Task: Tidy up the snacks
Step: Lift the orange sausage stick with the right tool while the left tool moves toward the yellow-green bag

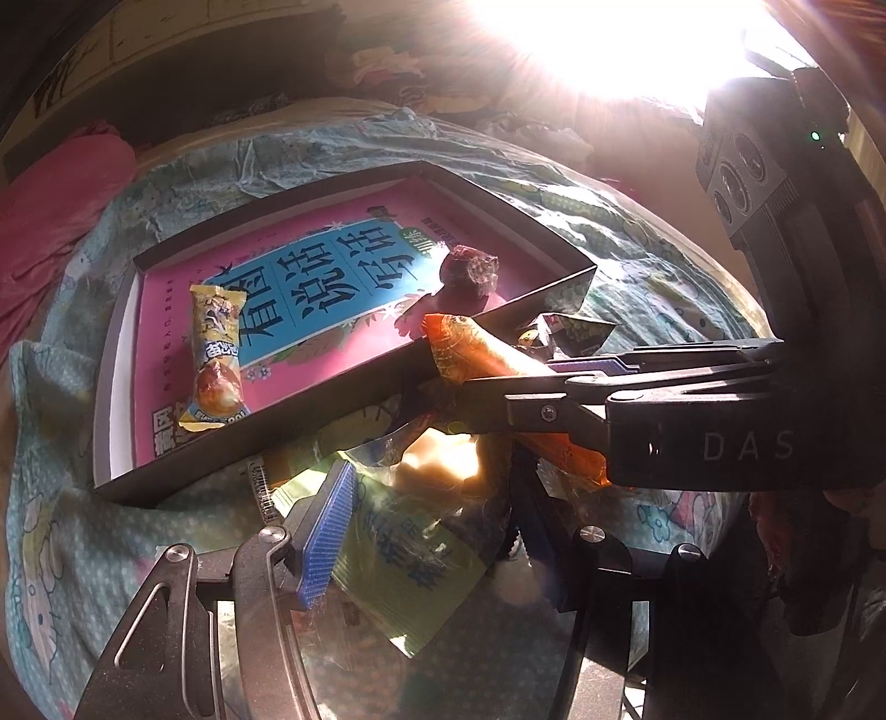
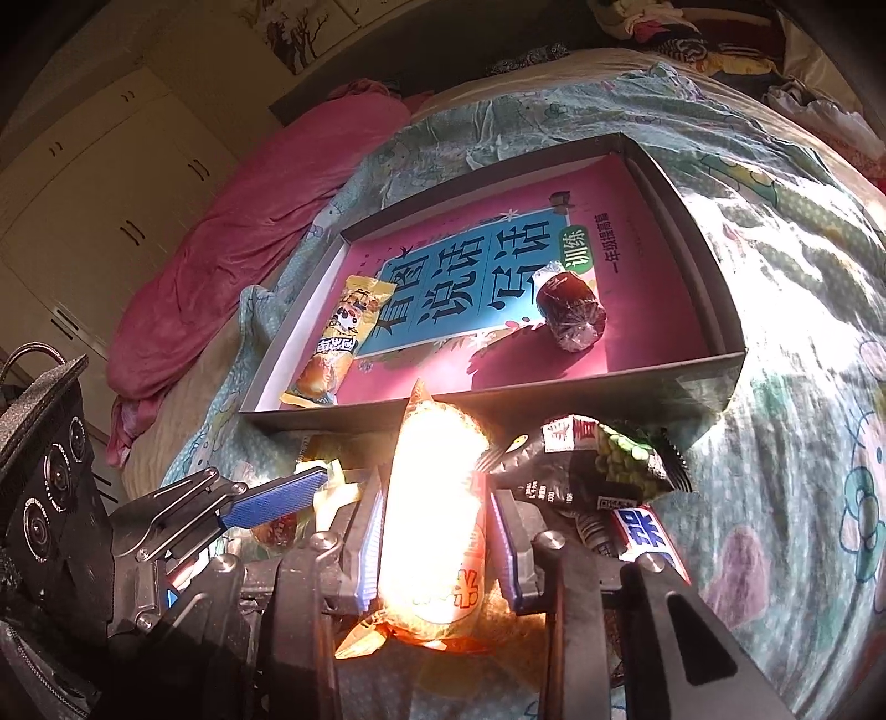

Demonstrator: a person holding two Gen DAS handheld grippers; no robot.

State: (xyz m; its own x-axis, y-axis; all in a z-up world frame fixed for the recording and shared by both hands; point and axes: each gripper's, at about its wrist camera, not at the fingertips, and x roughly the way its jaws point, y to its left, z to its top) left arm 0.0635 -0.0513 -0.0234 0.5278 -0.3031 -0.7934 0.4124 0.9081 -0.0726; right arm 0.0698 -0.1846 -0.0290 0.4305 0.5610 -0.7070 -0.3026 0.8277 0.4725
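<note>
A shallow black tray (image 1: pixel 332 407) lined with a pink book lies on the bed. Inside it are a yellow snack packet (image 1: pixel 216 354) and a dark red wrapped snack (image 1: pixel 468 271). My right gripper (image 2: pixel 434 531) is shut on a long orange snack packet (image 2: pixel 437 471), held just short of the tray's near wall (image 2: pixel 554 399). In the left wrist view it reaches in from the right (image 1: pixel 515 382). My left gripper (image 1: pixel 426 498) is closed on a green snack packet (image 1: pixel 398 559), its blue pad against the packet's side. Loose clear-wrapped snacks lie beneath.
A black packet of green peas (image 2: pixel 598 471) and a blue-and-white bar (image 2: pixel 648 531) lie on the patterned sheet right of my right gripper. A pink quilt (image 2: pixel 249 232) lies left of the tray, with cupboards (image 2: pixel 83 183) beyond. Clothes (image 2: pixel 692 33) are piled at the back. Sun glare hides detail.
</note>
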